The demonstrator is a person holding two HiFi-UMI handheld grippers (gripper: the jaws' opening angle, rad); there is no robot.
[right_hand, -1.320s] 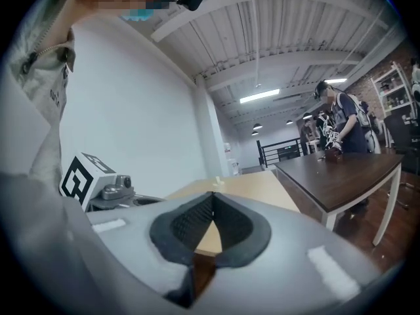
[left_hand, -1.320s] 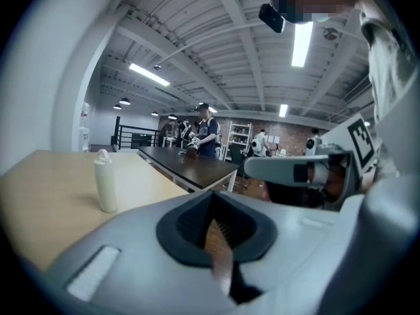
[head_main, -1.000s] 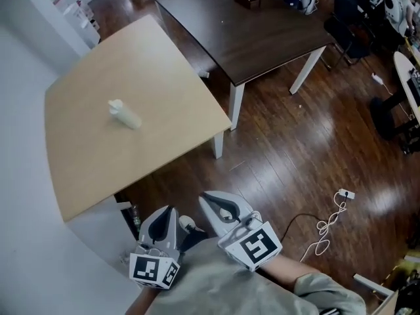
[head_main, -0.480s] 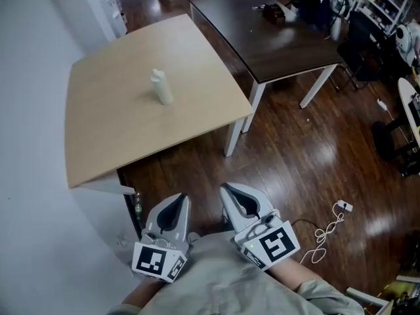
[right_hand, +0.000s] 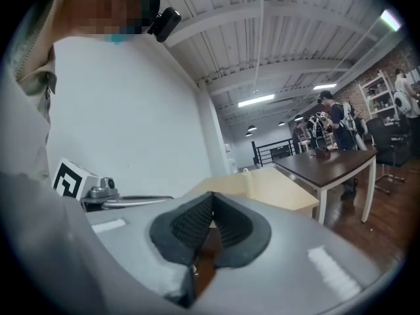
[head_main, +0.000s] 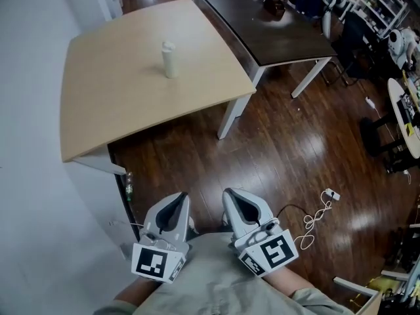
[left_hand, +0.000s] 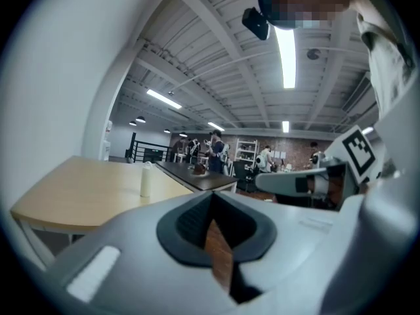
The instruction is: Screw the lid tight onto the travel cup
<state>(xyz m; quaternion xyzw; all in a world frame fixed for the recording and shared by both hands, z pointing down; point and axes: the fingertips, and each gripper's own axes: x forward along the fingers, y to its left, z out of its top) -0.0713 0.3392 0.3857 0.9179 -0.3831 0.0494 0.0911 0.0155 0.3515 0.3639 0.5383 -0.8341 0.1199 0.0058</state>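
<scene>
The travel cup (head_main: 169,59) stands upright on the light wood table (head_main: 105,104) near your 12 o'clock, well apart from you. Its lid sits on top, tight or loose I can't tell, which fits either approaching or being done. Your left gripper (head_main: 177,201) and right gripper (head_main: 235,199) are pressed together, both empty.

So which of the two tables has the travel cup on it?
The pale wooden table beside the white wall; the cup stands upright on it. The dark table next to it has none.
</scene>
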